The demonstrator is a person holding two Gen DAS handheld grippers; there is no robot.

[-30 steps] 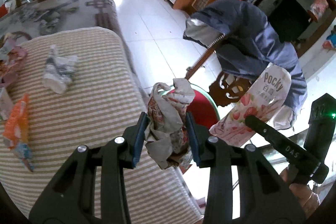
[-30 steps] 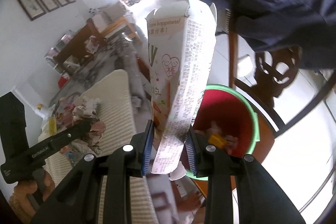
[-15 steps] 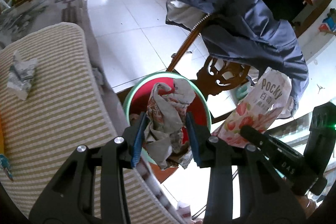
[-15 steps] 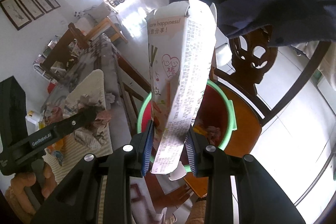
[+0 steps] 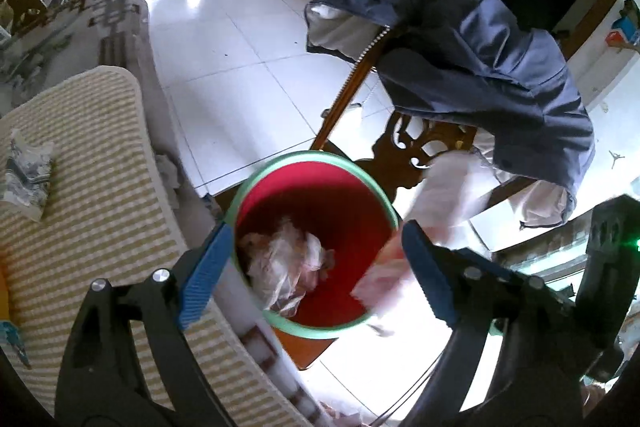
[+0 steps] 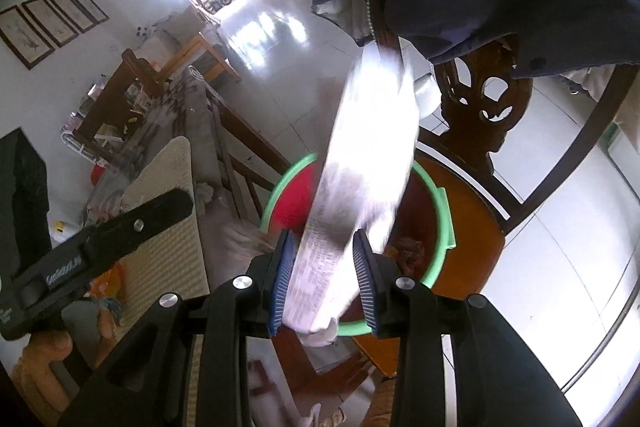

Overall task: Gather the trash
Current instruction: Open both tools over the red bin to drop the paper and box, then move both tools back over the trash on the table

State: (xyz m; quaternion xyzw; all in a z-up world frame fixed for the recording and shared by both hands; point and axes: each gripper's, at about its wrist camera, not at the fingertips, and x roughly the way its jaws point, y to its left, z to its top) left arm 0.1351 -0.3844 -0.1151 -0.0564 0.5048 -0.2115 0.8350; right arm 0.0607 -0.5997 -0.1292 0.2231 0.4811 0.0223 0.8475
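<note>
Hovering over the red bin (image 5: 320,195), the left gripper (image 5: 316,267) has its blue-padded jaws spread wide with nothing between them. The bin has a green rim and sits on the seat of a wooden chair (image 6: 472,227), just right of a striped cushion (image 5: 100,195). Crumpled wrapper trash (image 5: 288,263) lies inside the bin, toward its near left wall, directly below the gap between the jaws.

The right gripper (image 6: 324,279) is set to a narrow gap around a long snack box (image 6: 360,163). Both blue pads (image 6: 282,275) sit at the lower end of the box, but motion blur prevents telling whether they still press on it. The box stands nearly upright, tilted slightly right, with its lower end above the near rim of the bin. In the left wrist view the same box (image 5: 424,223) appears as a pale blur at the right rim of the bin.

A dark blue jacket (image 5: 480,59) hangs over the carved chair back on the far right. A folded paper scrap (image 5: 26,183) rests on the far left part of the cushion, well apart from the bin. White floor tiles (image 5: 224,39) extend to the far side of the room.
</note>
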